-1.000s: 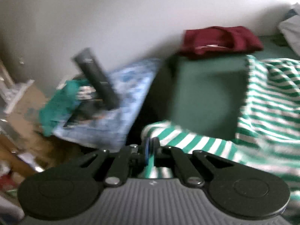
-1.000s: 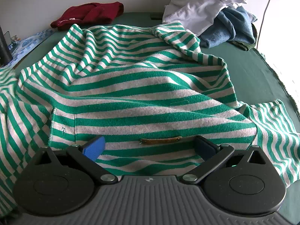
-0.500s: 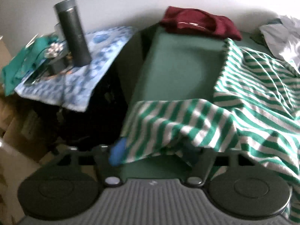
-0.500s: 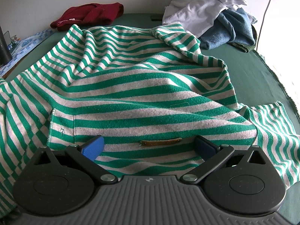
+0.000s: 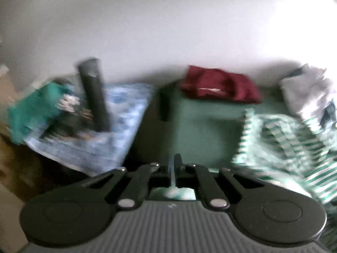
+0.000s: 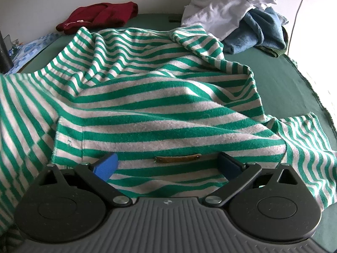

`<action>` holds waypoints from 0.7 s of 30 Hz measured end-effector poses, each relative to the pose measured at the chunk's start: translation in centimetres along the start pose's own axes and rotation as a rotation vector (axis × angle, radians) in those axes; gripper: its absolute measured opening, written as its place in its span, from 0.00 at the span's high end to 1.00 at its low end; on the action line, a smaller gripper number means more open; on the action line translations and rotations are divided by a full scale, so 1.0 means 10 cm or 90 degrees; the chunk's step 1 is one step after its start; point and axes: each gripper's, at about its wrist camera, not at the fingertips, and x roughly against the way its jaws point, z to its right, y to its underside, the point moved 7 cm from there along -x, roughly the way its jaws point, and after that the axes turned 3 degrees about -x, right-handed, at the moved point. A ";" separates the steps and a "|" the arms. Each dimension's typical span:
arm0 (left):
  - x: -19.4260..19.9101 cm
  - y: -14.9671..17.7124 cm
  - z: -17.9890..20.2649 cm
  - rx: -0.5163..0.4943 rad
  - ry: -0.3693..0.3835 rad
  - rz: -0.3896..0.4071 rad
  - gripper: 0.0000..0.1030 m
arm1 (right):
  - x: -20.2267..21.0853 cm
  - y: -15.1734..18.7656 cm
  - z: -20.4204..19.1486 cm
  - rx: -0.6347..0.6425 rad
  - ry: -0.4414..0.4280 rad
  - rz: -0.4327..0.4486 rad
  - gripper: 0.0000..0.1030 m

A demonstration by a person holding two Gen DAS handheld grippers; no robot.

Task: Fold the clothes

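Observation:
A green-and-white striped sweater lies rumpled over the green-covered table. My right gripper rests on its near edge. It is open wide, its blue pads either side of a brown label and not pressing the cloth. The left wrist view is blurred. There my left gripper has its jaws closed to a thin line, and a scrap of pale striped cloth shows just beneath them. The rest of the sweater trails off to the right.
A maroon garment lies at the table's far left, and a pile of white and blue clothes at the far right. Left of the table stands a dark cylinder on a blue patterned cloth. A thin cable hangs at the right.
My left gripper stood open around the sweater's edge half a second ago and is now shut; its view swung upward. The sweater's left side has lifted. The right gripper has kept still.

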 end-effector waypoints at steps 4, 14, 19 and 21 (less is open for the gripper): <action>-0.12 0.37 -0.18 0.034 0.010 -0.104 1.00 | 0.06 -0.05 0.08 -0.027 0.004 -0.006 0.24; -0.52 0.93 0.80 0.177 0.234 -0.201 0.44 | 0.44 -0.09 -0.53 0.063 -0.241 -0.036 0.30; -0.66 0.86 0.86 0.205 0.214 -0.181 0.83 | 0.57 0.07 -1.09 0.222 -0.356 -0.058 0.34; -0.68 0.86 0.89 0.170 0.201 -0.196 1.00 | 0.57 0.10 -1.30 0.269 -0.396 -0.071 0.37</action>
